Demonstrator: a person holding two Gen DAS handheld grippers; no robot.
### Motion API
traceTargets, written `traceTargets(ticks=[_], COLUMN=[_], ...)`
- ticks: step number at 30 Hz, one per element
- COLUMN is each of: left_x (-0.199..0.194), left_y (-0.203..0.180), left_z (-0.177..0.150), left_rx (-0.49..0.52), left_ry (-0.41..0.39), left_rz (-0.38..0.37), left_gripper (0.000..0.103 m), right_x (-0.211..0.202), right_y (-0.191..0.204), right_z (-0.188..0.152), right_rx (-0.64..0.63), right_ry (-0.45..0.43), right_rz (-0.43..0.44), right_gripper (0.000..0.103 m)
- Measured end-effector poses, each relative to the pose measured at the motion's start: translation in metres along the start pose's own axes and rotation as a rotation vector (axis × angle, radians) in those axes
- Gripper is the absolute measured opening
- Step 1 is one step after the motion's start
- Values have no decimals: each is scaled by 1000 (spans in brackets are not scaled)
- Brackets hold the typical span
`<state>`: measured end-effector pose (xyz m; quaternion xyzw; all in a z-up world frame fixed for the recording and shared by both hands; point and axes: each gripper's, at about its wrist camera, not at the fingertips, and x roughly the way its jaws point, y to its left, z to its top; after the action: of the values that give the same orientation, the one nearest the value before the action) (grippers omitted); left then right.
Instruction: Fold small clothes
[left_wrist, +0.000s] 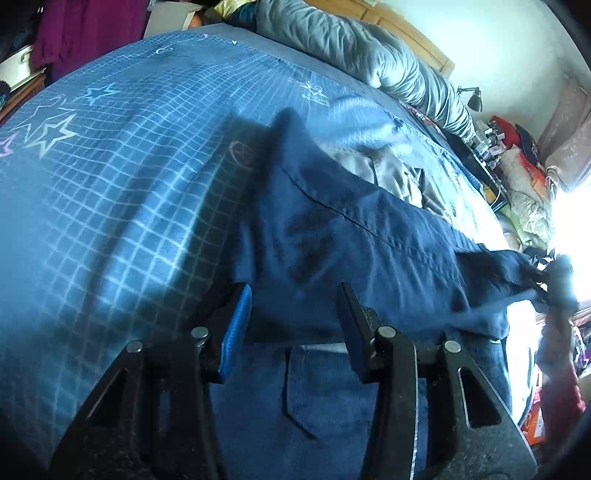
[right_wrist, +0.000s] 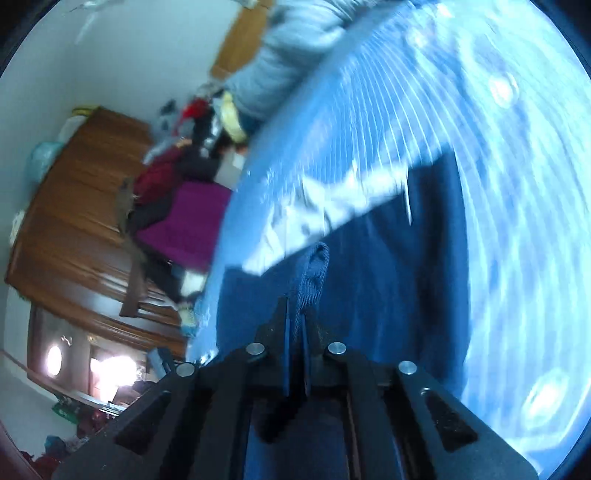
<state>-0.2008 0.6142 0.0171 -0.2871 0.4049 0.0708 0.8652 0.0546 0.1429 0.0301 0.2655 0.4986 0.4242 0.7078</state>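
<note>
Two hand-held grippers, one dark blue garment, one bed. Garment spread on a blue checked bedsheet with star prints; one patch pocket and one stitched seam visible in the left wrist view. Left gripper tilted down over the near part of the garment, its two fingers spread apart, blue pad on the left one, cloth lying below and between them; contact with the cloth not discernible. Right gripper pressed together, pinching one ribbed fold of the dark blue garment, which rises from between its closed fingers. One strip of pale grey cloth lying across the far edge of the garment. One grey quilt bunched along the far side of the bed. One black lamp on the wall. One wooden wardrobe and one magenta cloth beside the bed in the blurred right wrist view.
</note>
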Motion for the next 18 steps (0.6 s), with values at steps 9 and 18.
traceTargets(ticks=[9, 18], left_x=[-103, -138], left_y=[39, 67], left_z=[-31, -137], left_rx=[-71, -154], left_ry=[-38, 126], left_rz=[79, -63], left_gripper=[50, 54], right_x=[-32, -153], right_y=[-38, -5], right_z=[-37, -222], right_rx=[-71, -68], right_ry=[166, 351], right_rz=[-278, -315], right_gripper=[20, 42])
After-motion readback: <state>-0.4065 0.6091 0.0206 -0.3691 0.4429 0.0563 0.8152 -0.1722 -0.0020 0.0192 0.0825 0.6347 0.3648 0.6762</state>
